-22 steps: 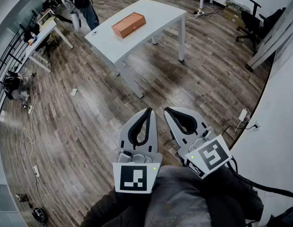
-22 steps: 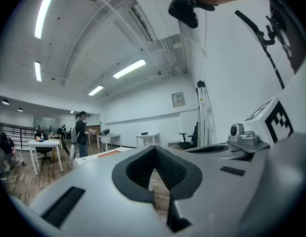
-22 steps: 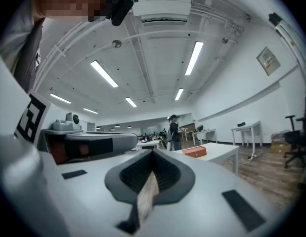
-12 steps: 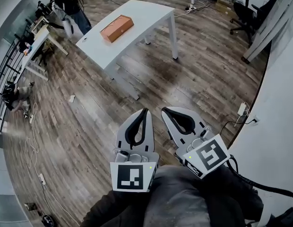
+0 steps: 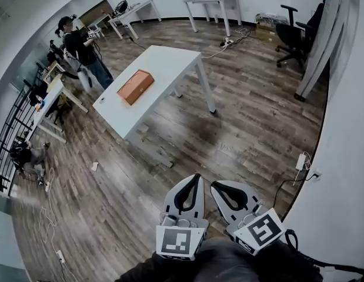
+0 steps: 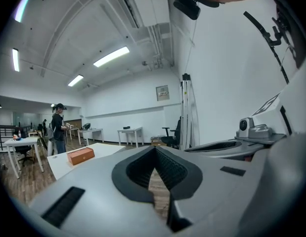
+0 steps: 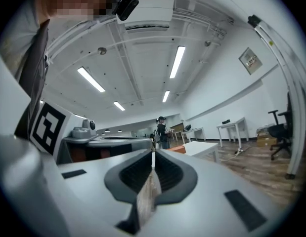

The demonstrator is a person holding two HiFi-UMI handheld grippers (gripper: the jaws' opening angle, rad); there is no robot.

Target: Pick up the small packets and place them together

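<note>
Transit seems the reason for the pose: the left gripper [image 5: 197,177] and right gripper [image 5: 213,184] hang side by side close to the person's body over the wood floor [image 5: 246,116], well apart from the white table [image 5: 170,63] and its orange box [image 5: 135,87]. Both have their jaws pressed together with nothing between them — no small packets show in any view, so they presumably wait at that table.

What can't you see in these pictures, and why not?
- Small packets: none can be made out in any view; the far white table shows only an orange box.
- Box contents: head view, too far and small.
- Hands holding the left gripper and right gripper: head view, hidden under the marker cubes.
- What the distant person handles: too small.
</note>
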